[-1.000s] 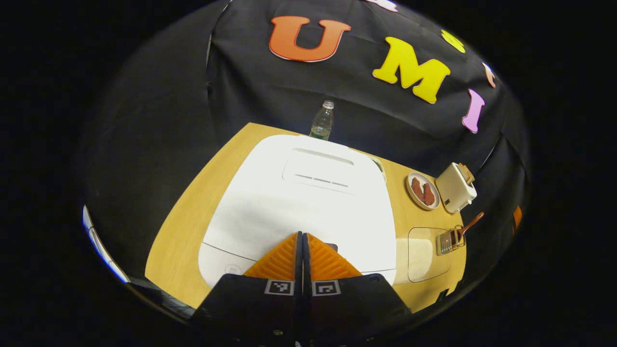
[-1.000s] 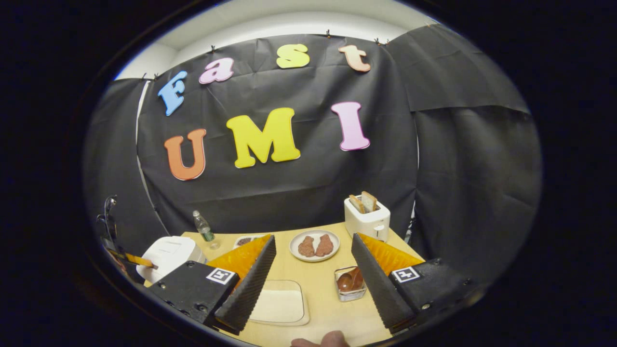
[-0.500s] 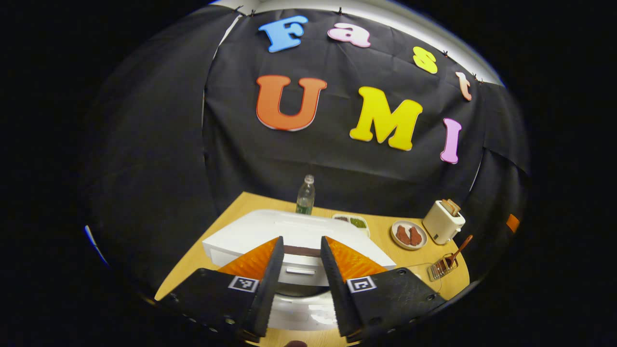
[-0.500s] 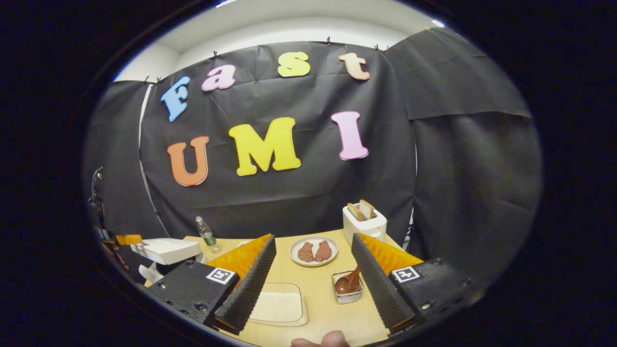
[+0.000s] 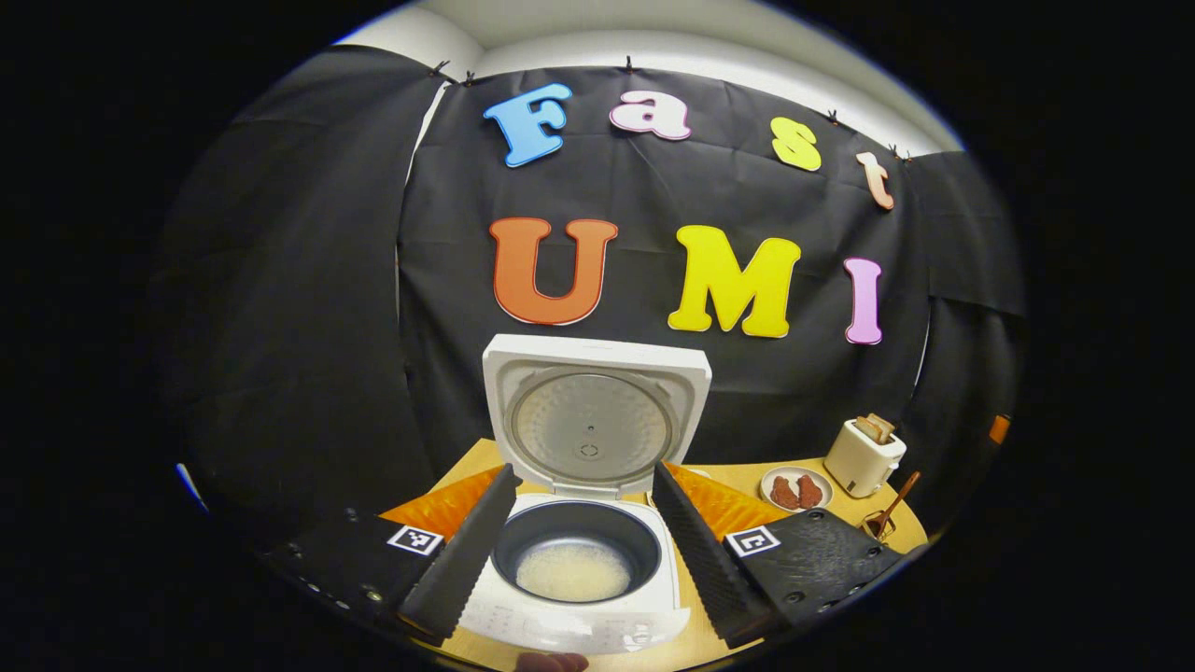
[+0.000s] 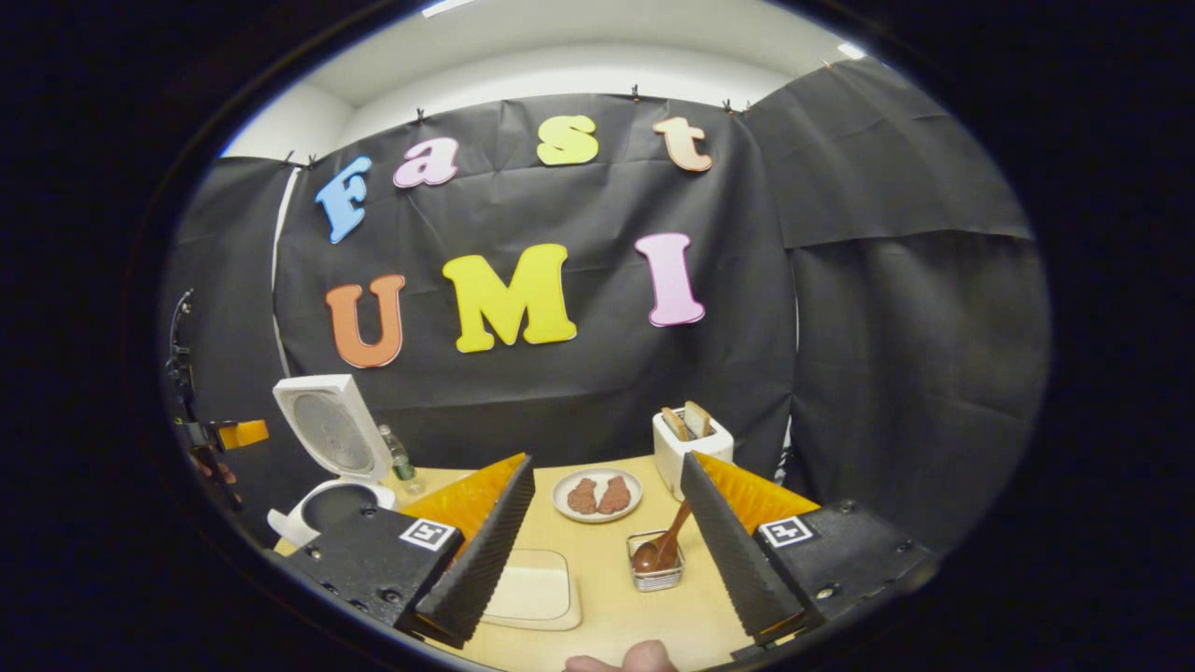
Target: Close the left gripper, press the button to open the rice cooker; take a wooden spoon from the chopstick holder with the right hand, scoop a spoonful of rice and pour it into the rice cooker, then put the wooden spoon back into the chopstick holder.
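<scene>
**A:** What is closest in the left gripper view?

**B:** The left gripper (image 5: 579, 551), with its two fingers spread wide apart and holding nothing. Between them, just beyond the tips, stands the white rice cooker (image 5: 579, 597) on a wooden table (image 5: 467, 462). Its dark inner pot (image 5: 576, 558) has a pale layer of rice at the bottom. Behind the pot, the cooker's lid (image 5: 593, 415) stands fully raised and upright, showing its round metal inner face.

**A:** And to the right of the cooker?

**B:** Farther off to its right sit a plate (image 5: 795, 488) with two brown pieces of food, a white toaster (image 5: 864, 455) with bread in its slots, and, nearer than the toaster, the chopstick holder (image 5: 878, 525) with the wooden spoon (image 5: 898, 499) leaning out of it.

**A:** What does the right gripper view show?

**B:** Nearest, a fingertip of the person's hand (image 6: 621, 661) at the bottom edge. Then the right gripper (image 6: 607, 541), fingers also well apart and empty. Between them, on the table and right of the cooker, lie a shallow clear tray (image 6: 534, 591) and the chopstick holder (image 6: 656, 571), the wooden spoon (image 6: 663, 546) standing tilted in it, bowl down. Beyond come the plate (image 6: 597, 495) and the toaster (image 6: 691, 443). The open rice cooker (image 6: 327, 457) stands far left, with a clear bottle (image 6: 400, 459) just behind it.
</scene>
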`<act>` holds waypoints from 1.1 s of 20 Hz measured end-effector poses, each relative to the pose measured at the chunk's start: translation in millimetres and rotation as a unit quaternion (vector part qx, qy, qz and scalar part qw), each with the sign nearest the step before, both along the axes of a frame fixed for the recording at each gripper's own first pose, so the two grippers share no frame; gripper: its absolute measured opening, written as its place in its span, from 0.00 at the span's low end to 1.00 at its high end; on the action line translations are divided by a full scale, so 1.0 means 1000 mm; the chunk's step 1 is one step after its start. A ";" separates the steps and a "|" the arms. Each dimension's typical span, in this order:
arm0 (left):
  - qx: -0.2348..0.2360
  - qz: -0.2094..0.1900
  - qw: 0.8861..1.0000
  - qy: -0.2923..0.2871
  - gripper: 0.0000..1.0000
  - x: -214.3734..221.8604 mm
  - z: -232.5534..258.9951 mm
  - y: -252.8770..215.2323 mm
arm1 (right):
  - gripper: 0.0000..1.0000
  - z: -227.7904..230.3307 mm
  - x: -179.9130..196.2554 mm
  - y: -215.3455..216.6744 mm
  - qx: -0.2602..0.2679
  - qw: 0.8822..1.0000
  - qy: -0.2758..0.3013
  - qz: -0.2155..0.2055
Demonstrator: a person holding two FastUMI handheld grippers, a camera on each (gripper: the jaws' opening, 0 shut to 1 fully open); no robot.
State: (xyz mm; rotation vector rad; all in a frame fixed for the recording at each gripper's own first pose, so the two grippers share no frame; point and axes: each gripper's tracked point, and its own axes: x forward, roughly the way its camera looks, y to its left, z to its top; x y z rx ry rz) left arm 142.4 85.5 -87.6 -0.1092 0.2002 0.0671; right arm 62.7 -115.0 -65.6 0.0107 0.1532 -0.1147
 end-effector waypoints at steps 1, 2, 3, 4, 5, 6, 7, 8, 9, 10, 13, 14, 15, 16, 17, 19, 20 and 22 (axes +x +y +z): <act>0.006 0.001 1.000 -0.005 0.94 -0.008 0.003 -0.004 | 0.96 0.000 -0.002 -0.003 -0.001 1.000 -0.002 -0.001; 0.014 -0.001 1.000 -0.008 0.94 -0.016 0.004 -0.008 | 0.96 0.000 -0.003 -0.007 -0.002 1.000 -0.002 -0.003; 0.022 0.000 1.000 -0.010 0.94 -0.024 0.005 -0.013 | 0.96 -0.002 -0.004 -0.012 -0.003 1.000 -0.002 -0.004; 0.028 0.001 1.000 -0.013 0.94 -0.032 0.008 -0.017 | 0.96 -0.004 -0.004 -0.018 -0.007 1.000 0.000 -0.005; 0.031 0.001 0.999 -0.015 0.94 -0.039 0.011 -0.023 | 1.00 -0.007 -0.005 -0.024 -0.009 1.000 0.002 -0.006; 0.032 0.001 0.999 -0.019 0.94 -0.045 0.014 -0.029 | 0.96 -0.009 -0.003 -0.031 -0.009 1.000 0.004 -0.007; 0.032 0.002 0.999 -0.024 0.94 -0.049 0.019 -0.035 | 1.00 -0.013 -0.001 -0.039 -0.008 1.000 0.007 -0.008; 0.029 0.003 0.999 -0.029 0.95 -0.051 0.023 -0.039 | 1.00 -0.018 0.002 -0.047 -0.006 1.000 0.011 -0.007; 0.027 0.005 0.999 -0.036 0.95 -0.053 0.028 -0.043 | 1.00 -0.027 0.007 -0.055 -0.003 1.000 0.020 -0.007; 0.025 0.009 0.999 -0.043 0.95 -0.053 0.033 -0.046 | 1.00 -0.037 0.013 -0.064 0.000 0.999 0.032 -0.007; 0.015 0.016 0.998 -0.056 0.94 -0.049 0.041 -0.053 | 1.00 -0.070 0.036 -0.087 0.005 0.997 0.071 -0.004; 0.014 0.019 0.998 -0.053 0.94 -0.044 0.038 -0.055 | 1.00 -0.085 0.044 -0.093 0.007 0.996 0.084 -0.001; 0.012 0.023 0.999 -0.044 0.94 -0.040 0.033 -0.056 | 0.96 -0.094 0.053 -0.095 0.012 0.995 0.094 0.006; 0.012 0.028 0.999 -0.037 0.94 -0.037 0.030 -0.056 | 1.00 -0.106 0.065 -0.097 0.017 0.994 0.104 0.014; 0.011 0.031 0.999 -0.030 0.94 -0.032 0.025 -0.058 | 1.00 -0.120 0.075 -0.099 0.022 0.993 0.116 0.021; 0.016 0.029 0.999 -0.014 0.95 -0.023 0.021 -0.065 | 1.00 -0.151 0.098 -0.107 0.042 0.989 0.141 0.028; 0.024 0.028 0.999 -0.007 0.94 -0.016 0.019 -0.067 | 0.96 -0.168 0.110 -0.111 0.055 0.986 0.156 0.028; 0.034 0.032 0.999 0.003 0.95 -0.006 0.018 -0.067 | 0.94 -0.201 0.130 -0.116 0.082 0.979 0.184 0.029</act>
